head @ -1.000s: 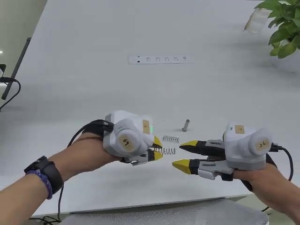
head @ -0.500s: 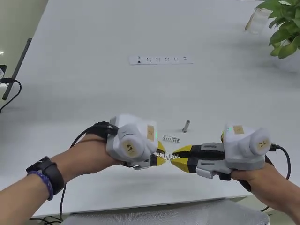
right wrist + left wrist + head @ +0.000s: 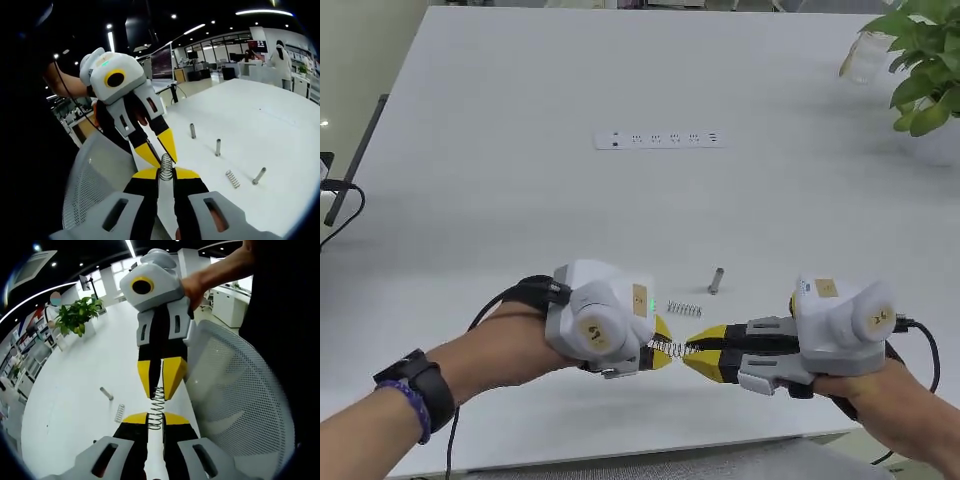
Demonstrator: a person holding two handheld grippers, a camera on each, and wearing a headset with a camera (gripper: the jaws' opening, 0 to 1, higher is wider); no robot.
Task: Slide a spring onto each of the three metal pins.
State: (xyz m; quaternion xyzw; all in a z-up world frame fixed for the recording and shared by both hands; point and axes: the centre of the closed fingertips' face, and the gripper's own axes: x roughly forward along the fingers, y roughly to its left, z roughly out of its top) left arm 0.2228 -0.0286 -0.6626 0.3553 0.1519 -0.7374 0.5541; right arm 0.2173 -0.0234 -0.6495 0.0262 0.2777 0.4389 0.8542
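A thin steel spring [image 3: 672,348] hangs in the air between my two grippers, above the front of the white table [image 3: 520,180]. My left gripper [image 3: 657,345] is shut on one end of the spring [image 3: 156,410]. My right gripper [image 3: 692,346] is shut on the other end [image 3: 166,167], tip to tip with the left. A second spring [image 3: 684,309] lies on the table just beyond, and a metal pin [image 3: 716,281] lies on its side behind it. In the right gripper view two more pins [image 3: 192,131] [image 3: 218,147] stand upright on the table.
A white power strip [image 3: 664,138] lies across the middle of the table. At the far right corner are a green plant [image 3: 920,60] and a clear cup [image 3: 865,55]. A grey mesh chair back [image 3: 235,390] sits close behind the table's front edge.
My right gripper, open a second ago, has moved left and shut on the free end of the spring that the left gripper holds. Both grippers have lifted slightly.
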